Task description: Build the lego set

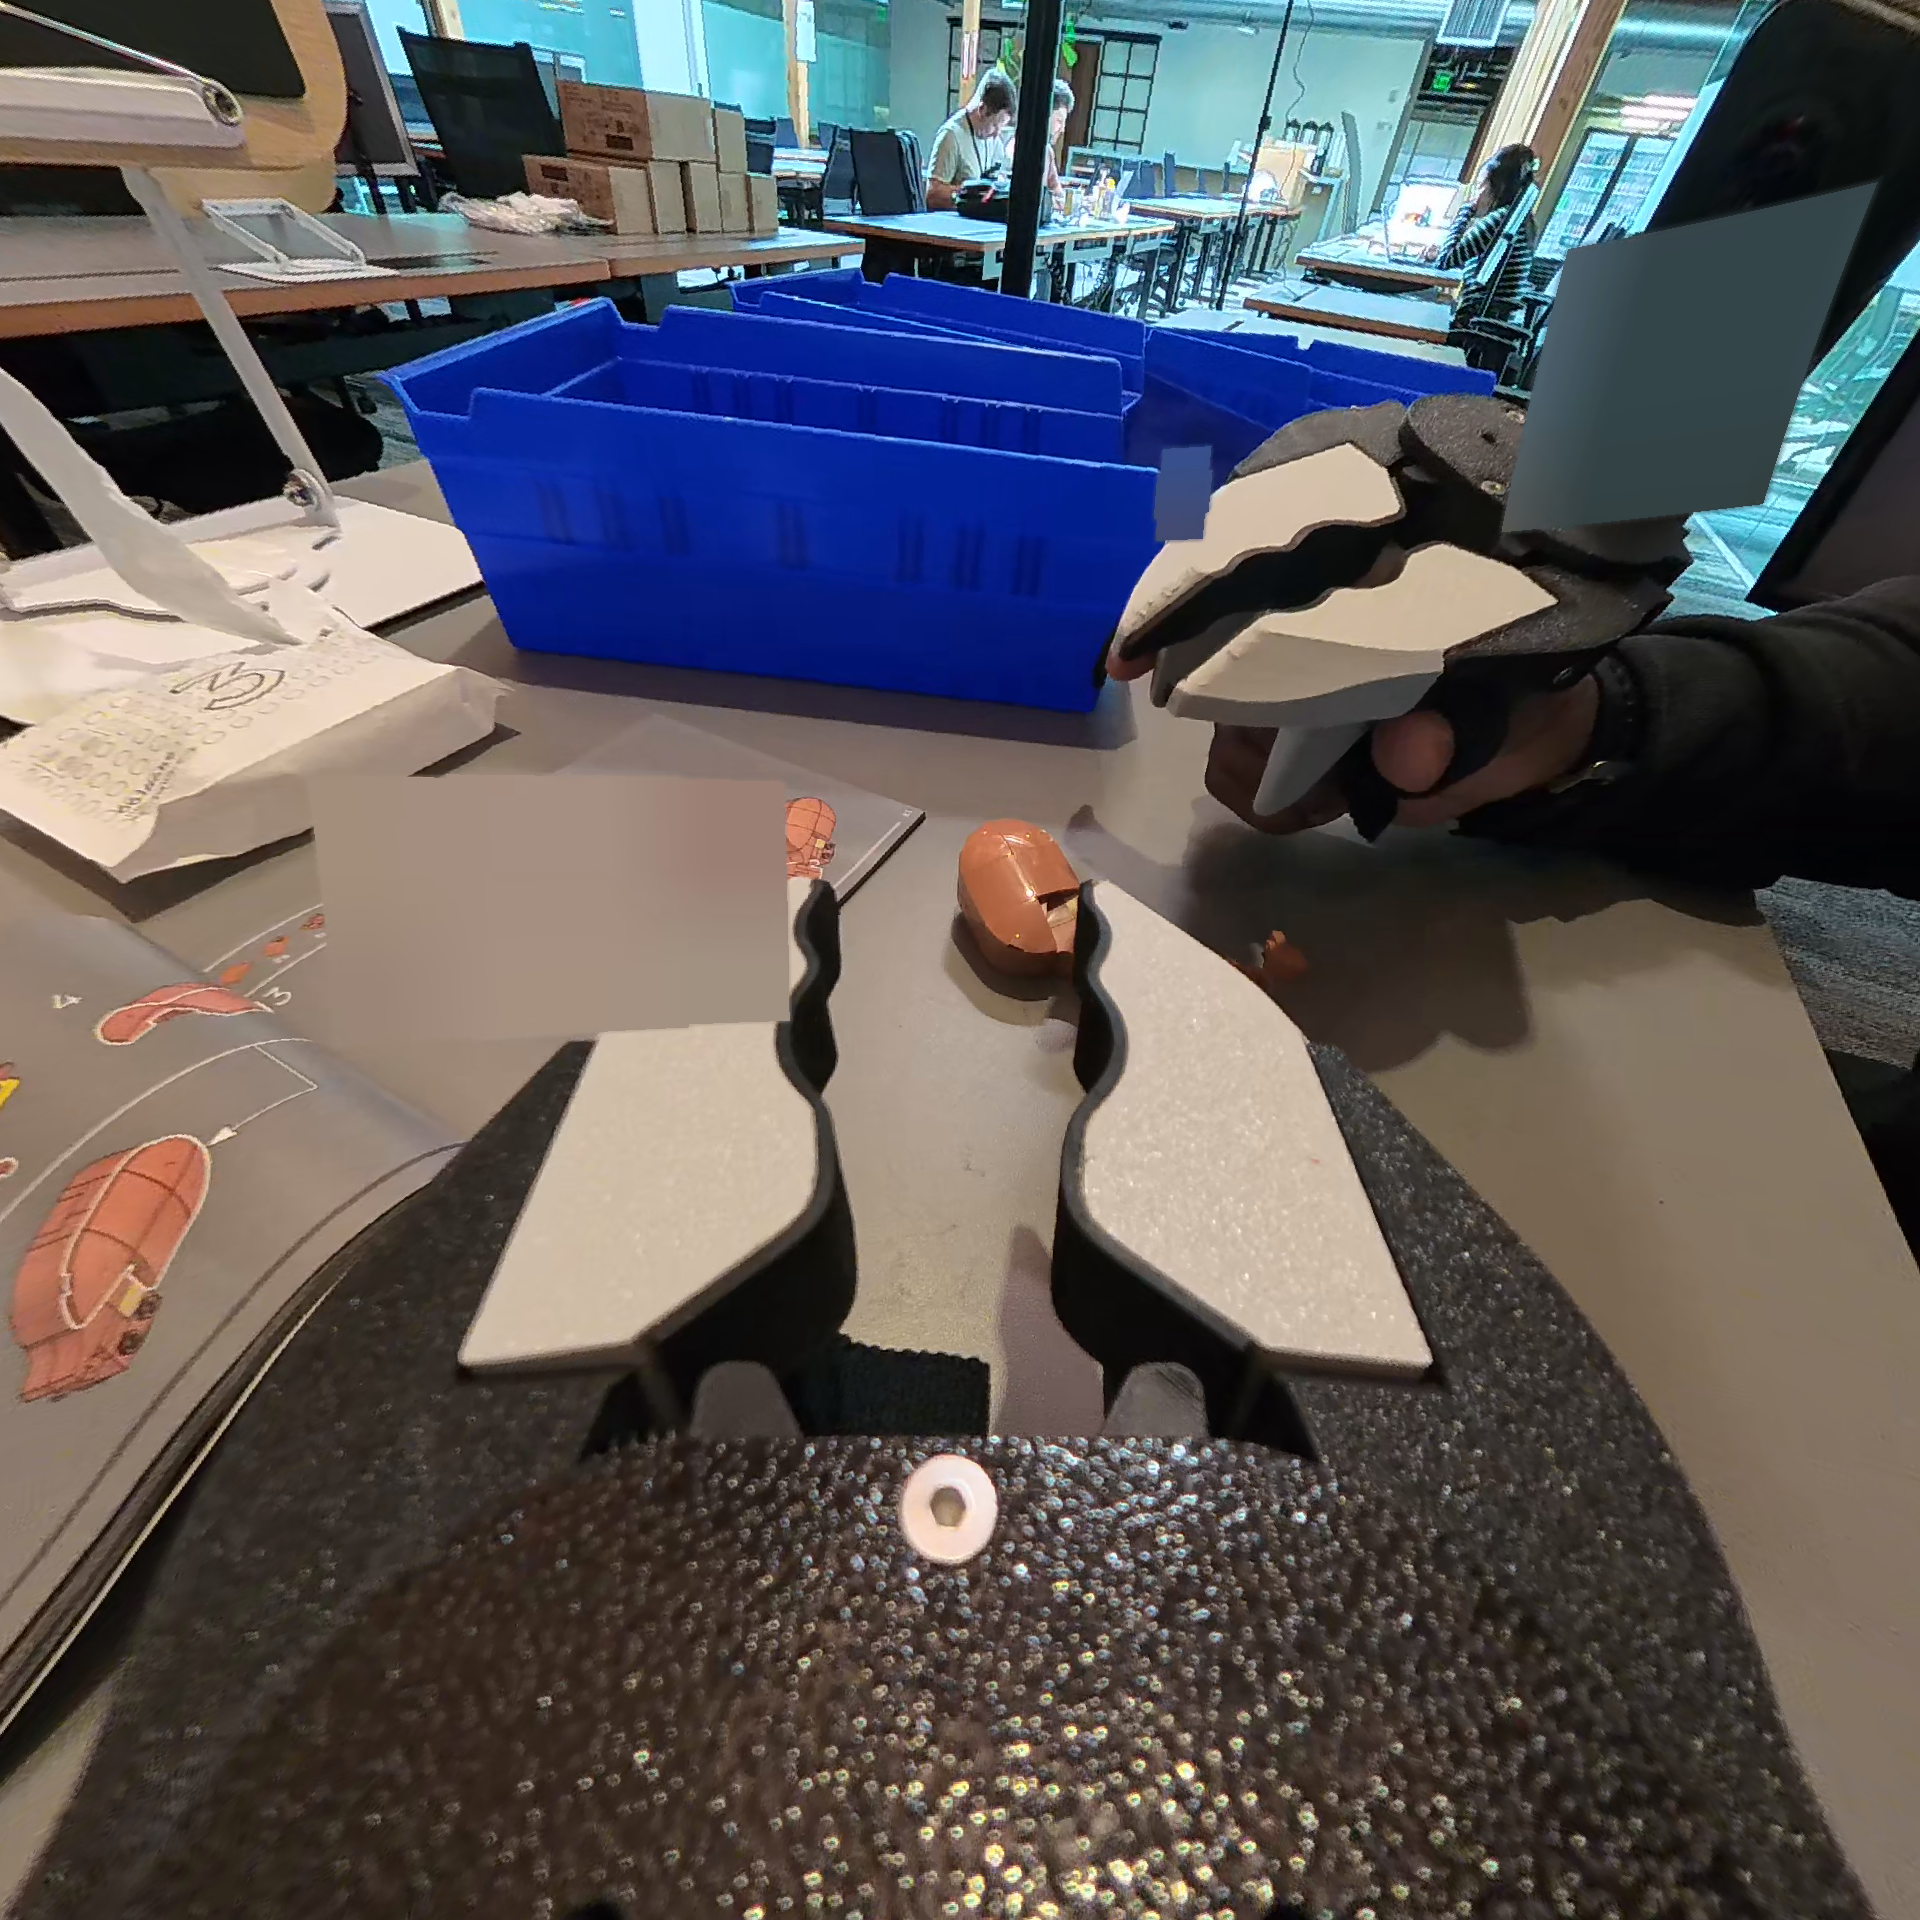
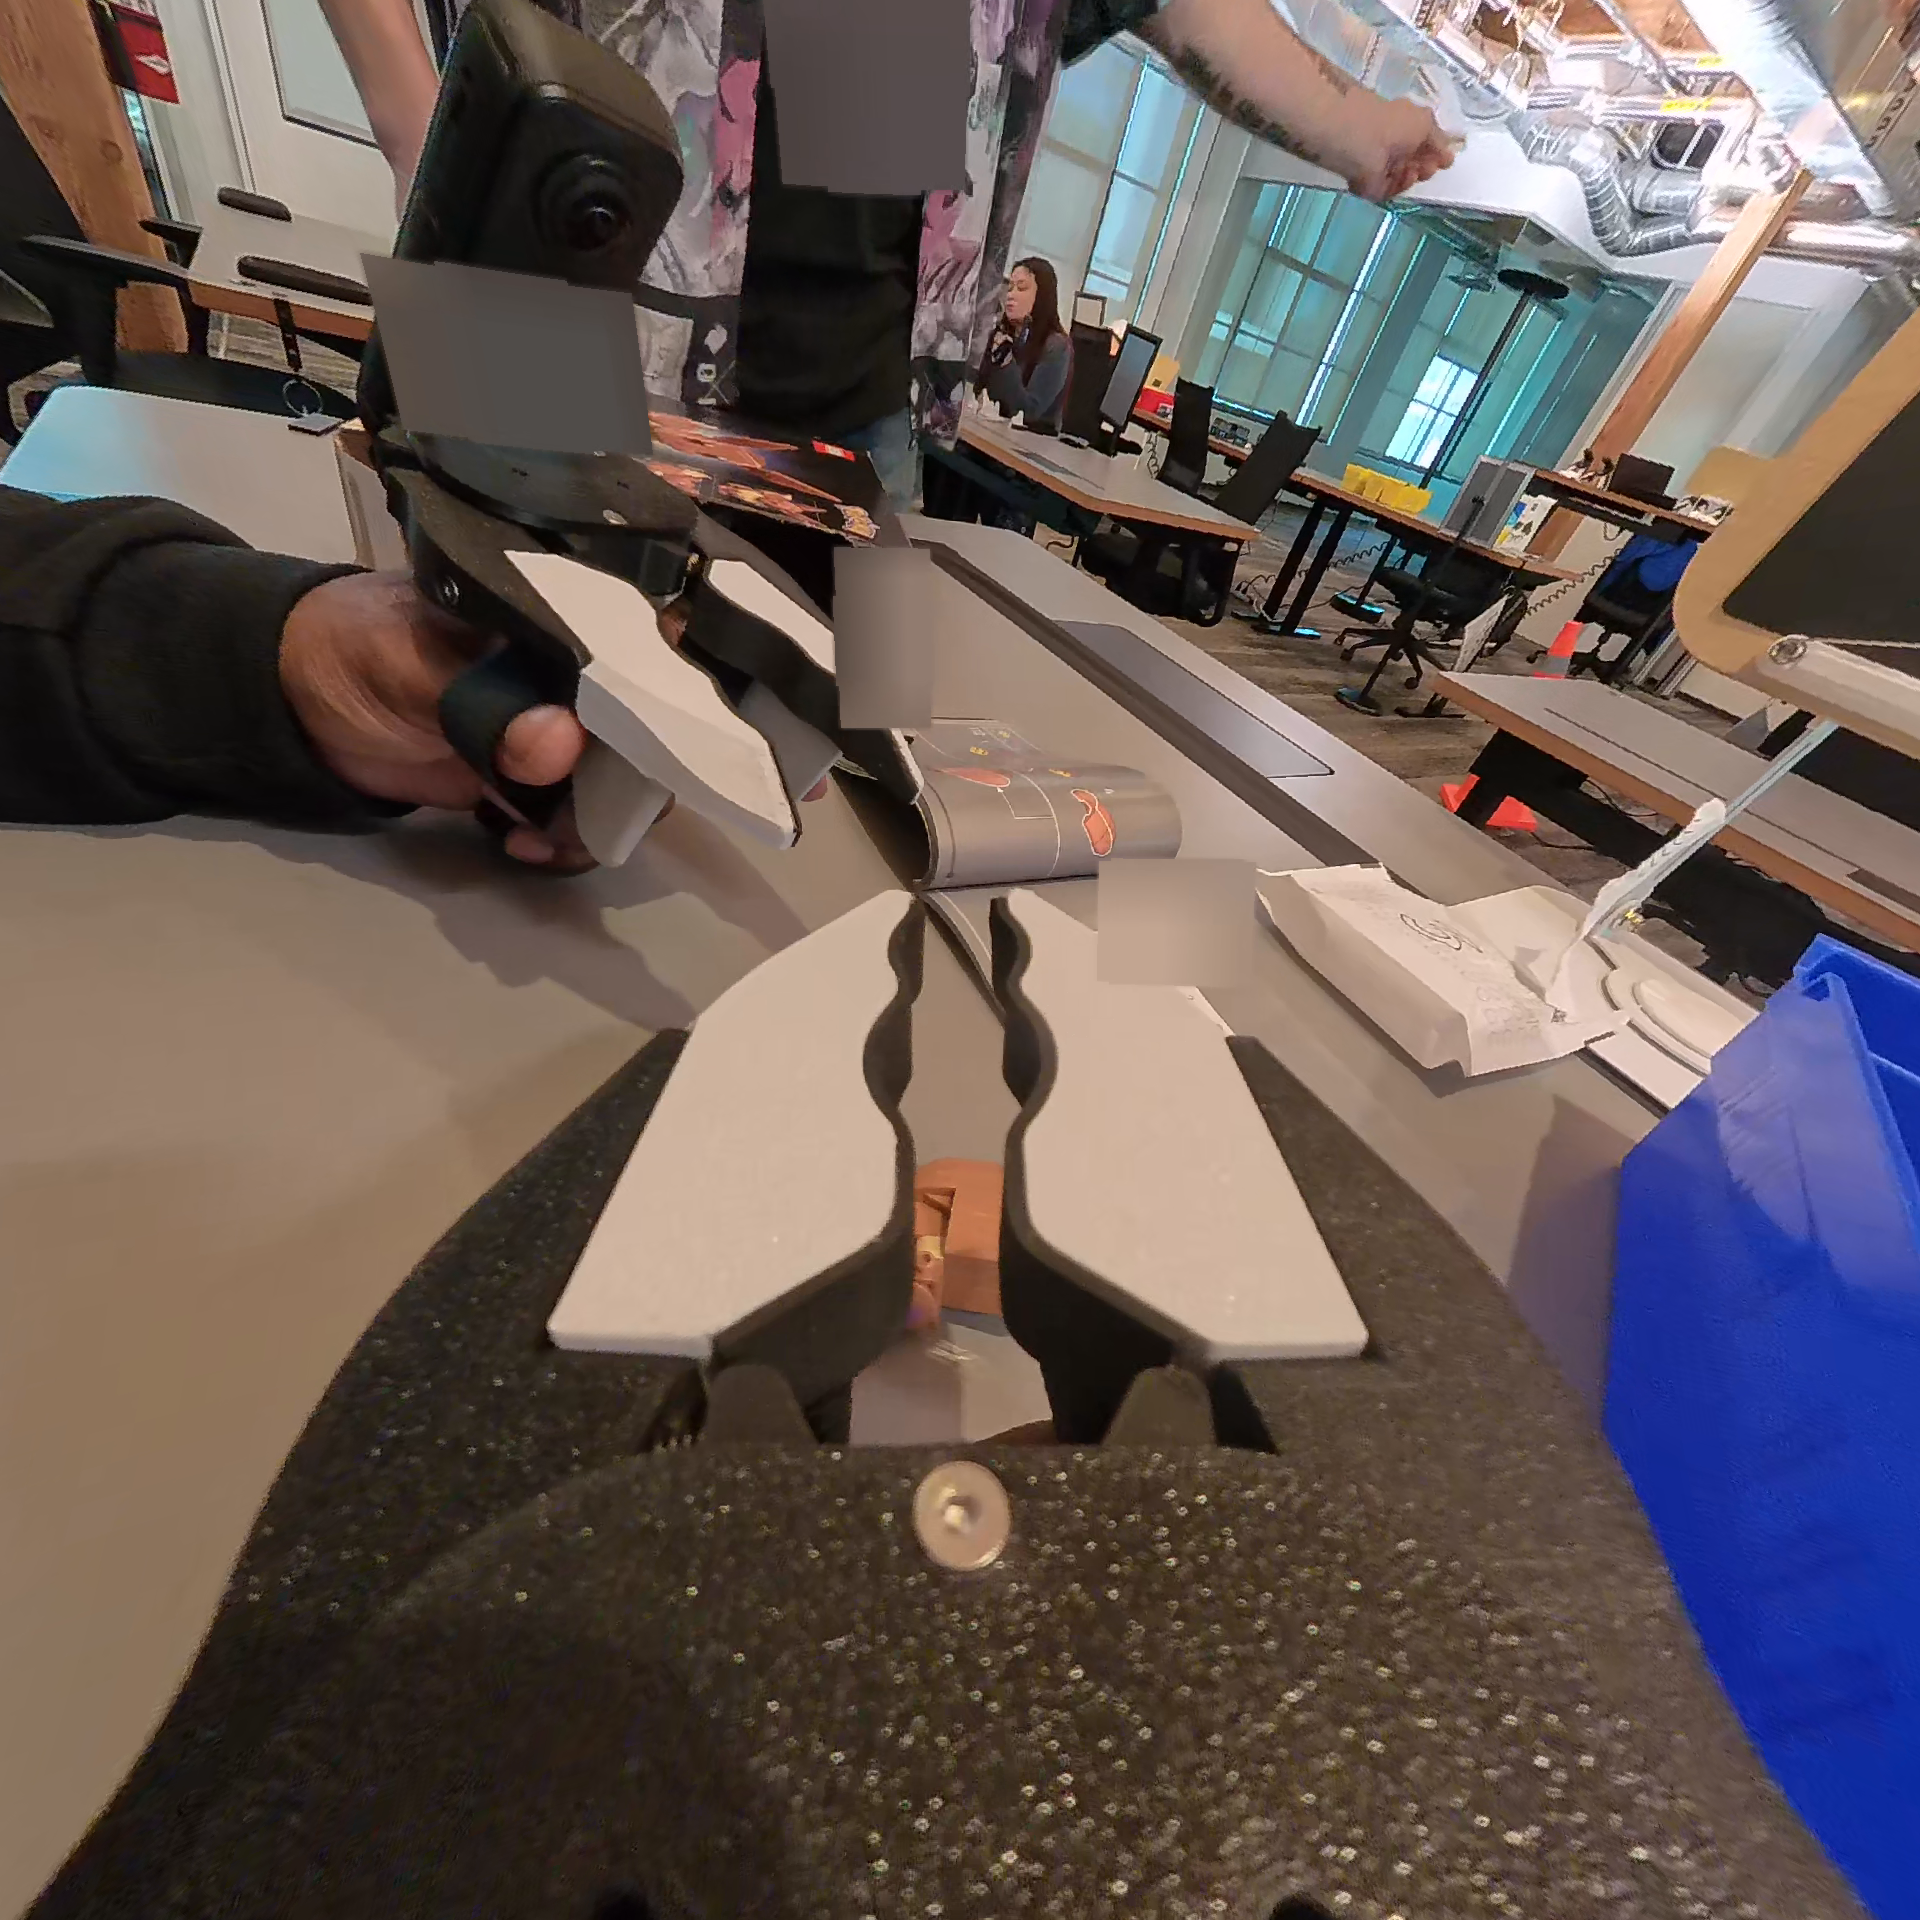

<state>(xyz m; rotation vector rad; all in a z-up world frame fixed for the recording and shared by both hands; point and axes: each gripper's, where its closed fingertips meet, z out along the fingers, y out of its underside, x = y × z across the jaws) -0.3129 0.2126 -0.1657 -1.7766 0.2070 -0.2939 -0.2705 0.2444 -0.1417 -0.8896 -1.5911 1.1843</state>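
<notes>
We find the brown lego body lying on the grey bench, a rounded part-built shell, just ahead of the left gripper and touching or nearly touching its right finger; a small loose brown piece lies just right of the body; the left jaws stand apart and hold nothing. The right gripper hovers above and to the right of the body, its jaws slightly parted with nothing visibly between them; in its own view the body shows low between its fingers. Left of the body lies the open instruction booklet, beyond that a white paper bag; behind the body stand blue bins. We judge the step to be picking up the body; next, the left jaws should straddle and close on it.
</notes>
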